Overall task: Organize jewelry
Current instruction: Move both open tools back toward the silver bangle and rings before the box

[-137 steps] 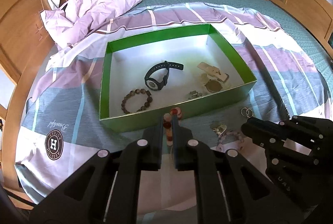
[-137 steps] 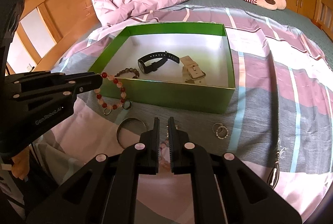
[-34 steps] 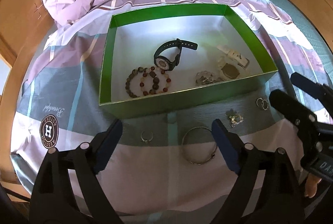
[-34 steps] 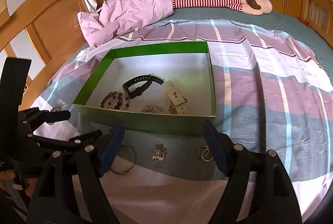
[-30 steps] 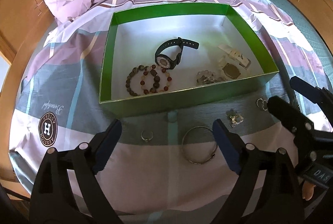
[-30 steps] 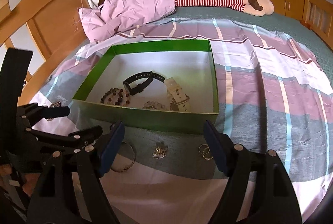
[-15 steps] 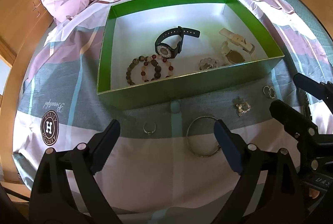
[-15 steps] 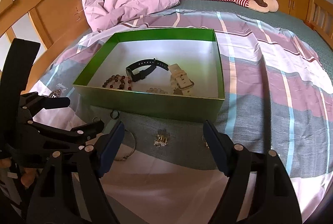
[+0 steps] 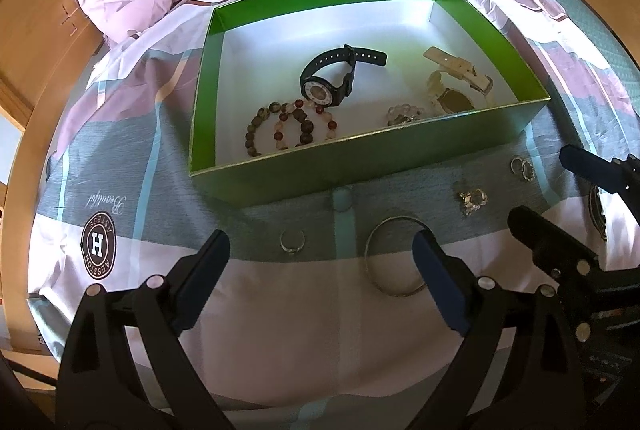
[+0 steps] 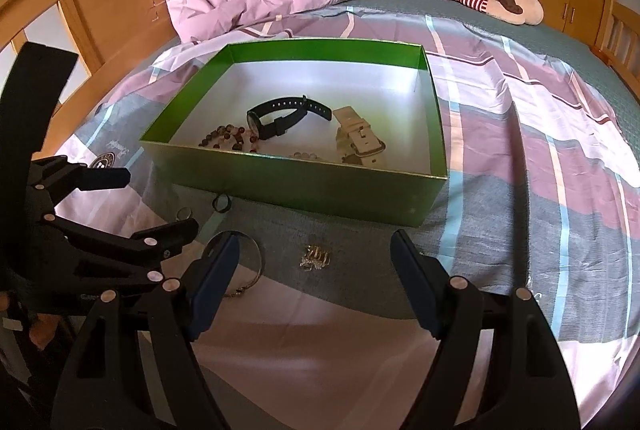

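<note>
1. Left wrist view: green box (image 9: 400, 158) sits on the striped bedspread (image 9: 280, 330), pale floor inside, walls upright, near wall facing both grippers.
2. Inside box, big to small: black watch (image 9: 332, 78) mid-floor w/ dial tilted up; beige watch (image 9: 456, 86) at the right side; two bead bracelets (image 9: 288, 126), brown and red/clear, overlapping at front left just beside the black watch; small clear-bead piece (image 9: 404, 112) near the front wall.
3. Outside box, on the cloth in front of the near wall: metal bangle (image 9: 394, 256), flat; small ring (image 9: 292, 242) to its left, apart; sparkly charm (image 9: 472, 199) to the right; pair of small rings (image 9: 522, 167) further right, near the box corner.
4. Left gripper (image 9: 320, 266): jaws spread wide, nothing btwn them, above the ring and bangle.
5. Right gripper (image 10: 316, 266): jaws likewise wide apart, empty, the charm (image 10: 314, 256) lying btwn its tips in view.
6. Room: open cloth in front of the box; bed edge close behind the grippers; grippers side by side, near but not touching.
</note>
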`<action>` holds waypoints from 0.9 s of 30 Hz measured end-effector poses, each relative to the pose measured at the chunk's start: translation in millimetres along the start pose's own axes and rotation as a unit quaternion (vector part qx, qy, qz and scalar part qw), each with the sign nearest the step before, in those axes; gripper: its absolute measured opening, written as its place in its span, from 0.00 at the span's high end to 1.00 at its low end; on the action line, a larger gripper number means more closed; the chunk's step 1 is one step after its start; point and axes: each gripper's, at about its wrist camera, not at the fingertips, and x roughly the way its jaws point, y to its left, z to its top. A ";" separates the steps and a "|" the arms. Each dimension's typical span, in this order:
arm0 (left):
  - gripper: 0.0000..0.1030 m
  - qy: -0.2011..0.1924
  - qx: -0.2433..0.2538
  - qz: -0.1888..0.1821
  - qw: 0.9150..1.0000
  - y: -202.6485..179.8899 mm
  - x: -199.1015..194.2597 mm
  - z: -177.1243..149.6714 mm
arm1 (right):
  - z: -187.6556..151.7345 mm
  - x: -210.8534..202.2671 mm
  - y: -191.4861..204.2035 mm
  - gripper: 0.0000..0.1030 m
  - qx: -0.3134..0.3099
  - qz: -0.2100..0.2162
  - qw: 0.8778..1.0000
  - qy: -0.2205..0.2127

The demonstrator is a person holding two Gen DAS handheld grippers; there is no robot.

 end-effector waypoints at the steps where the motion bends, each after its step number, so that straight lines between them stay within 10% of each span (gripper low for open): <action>1: 0.11 0.001 0.001 0.001 1.000 0.2 -0.2 -1.0 | -0.4 1.0 0.3 0.26 0.000 -0.001 1.000 0.002; 27: 0.11 0.051 -0.017 0.035 0.998 21.7 17.2 -12.1 | -9.1 29.6 11.5 0.26 -0.042 -0.060 0.997 0.023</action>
